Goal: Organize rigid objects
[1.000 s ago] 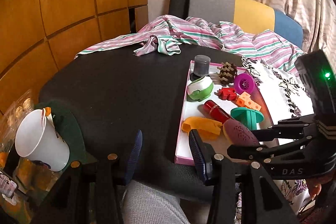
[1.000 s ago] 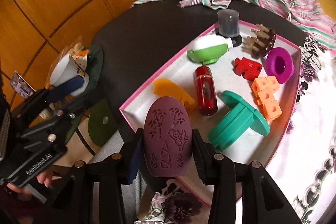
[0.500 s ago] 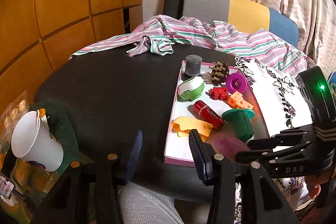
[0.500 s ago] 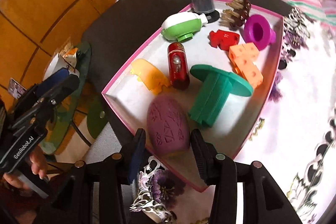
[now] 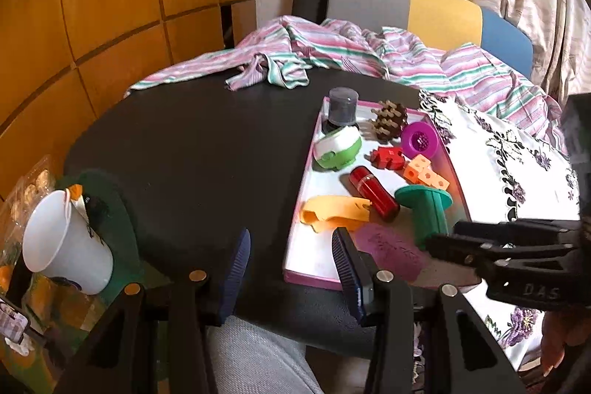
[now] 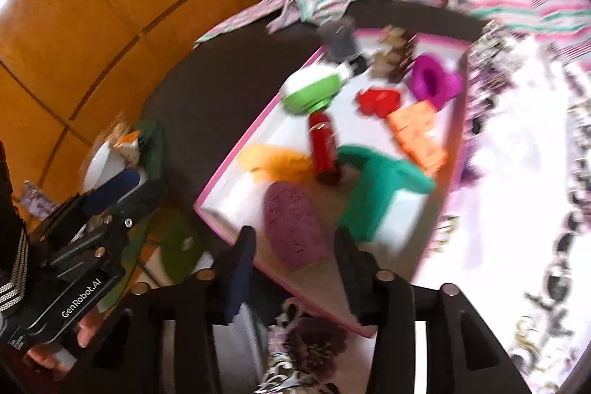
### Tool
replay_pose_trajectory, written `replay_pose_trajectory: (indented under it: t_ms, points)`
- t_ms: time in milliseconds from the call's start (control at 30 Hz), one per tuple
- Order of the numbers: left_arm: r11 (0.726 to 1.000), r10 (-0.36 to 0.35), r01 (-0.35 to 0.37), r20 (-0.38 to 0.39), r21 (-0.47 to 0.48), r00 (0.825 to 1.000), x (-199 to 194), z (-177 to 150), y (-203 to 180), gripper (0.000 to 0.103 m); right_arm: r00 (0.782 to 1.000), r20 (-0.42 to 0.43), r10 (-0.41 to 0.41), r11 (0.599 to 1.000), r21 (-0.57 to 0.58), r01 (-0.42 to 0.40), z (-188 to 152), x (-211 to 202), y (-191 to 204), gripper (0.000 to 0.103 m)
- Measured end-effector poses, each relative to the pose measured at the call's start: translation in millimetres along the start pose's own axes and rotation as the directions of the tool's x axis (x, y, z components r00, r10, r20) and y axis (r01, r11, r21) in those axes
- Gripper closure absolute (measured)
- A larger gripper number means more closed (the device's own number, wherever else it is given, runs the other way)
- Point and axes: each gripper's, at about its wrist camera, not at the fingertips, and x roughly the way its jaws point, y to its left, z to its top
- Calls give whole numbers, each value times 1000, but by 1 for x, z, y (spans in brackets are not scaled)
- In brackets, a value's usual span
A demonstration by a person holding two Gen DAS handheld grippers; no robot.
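Right claw: jaws parted, clear of the purple egg, which lies just ahead of them in the tray. Left claw: parted, empty, tray to its right. Nine pieces sit in the tray; nothing loose seen outside it. Task judged near complete.

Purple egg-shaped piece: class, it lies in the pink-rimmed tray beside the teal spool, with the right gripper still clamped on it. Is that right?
Not quite. The right gripper is open, and the purple egg-shaped piece lies free in the pink-rimmed tray beside the teal spool; the right wrist view shows it.
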Motion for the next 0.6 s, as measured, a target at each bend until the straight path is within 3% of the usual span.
replay_pose_trajectory:
  t_ms: [67, 133, 233, 433, 600]
  points:
    - [1000, -5, 5, -11, 7, 1000, 1, 0, -4, 56, 997, 30, -66, 998, 9, 66, -1, -9, -1, 47]
    - [1000, -1, 1, -7, 26, 1000, -1, 0, -9, 56, 989, 56, -135, 991, 28, 133, 2, -15, -1, 28]
    - [999, 14, -14, 0, 50, 1000, -4, 2, -15, 56, 975, 72, -209, 978, 31, 207, 4, -22, -2, 16]
    - [996, 17, -14, -32, 86, 999, -4, 7, -21, 57, 950, 93, -298, 954, 69, 293, 5, -28, -6, 0]
    - [995, 9, -2, -77, 96, 997, -2, 9, -24, 56, 939, 95, -331, 940, 118, 319, 8, -30, -8, 0]
